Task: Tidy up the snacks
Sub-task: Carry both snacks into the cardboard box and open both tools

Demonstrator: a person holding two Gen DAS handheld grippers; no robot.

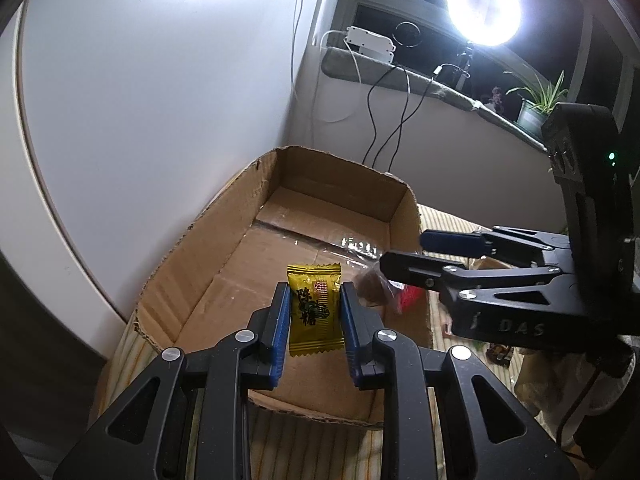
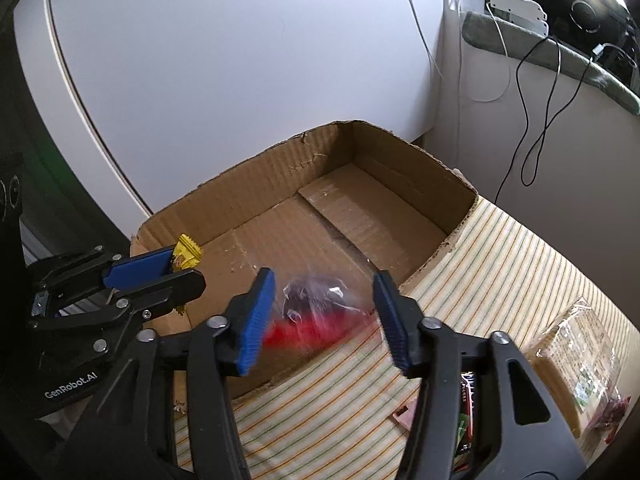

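While both grippers hang over the cardboard box (image 2: 280, 200):
left gripper (image 1: 314, 312): jaws clamped on yellow candy (image 1: 315, 308), lower centre
right gripper (image 2: 324, 316): jaws apart, blurred red-and-clear packet (image 2: 320, 312) between them

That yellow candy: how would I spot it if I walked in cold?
Find the open cardboard box on the striped cloth. Over its near end, the left gripper pinches a small yellow candy wrapper upright between blue pads. Unlike the blurred red and clear packet nearby, it is flat, opaque and printed with dark characters.
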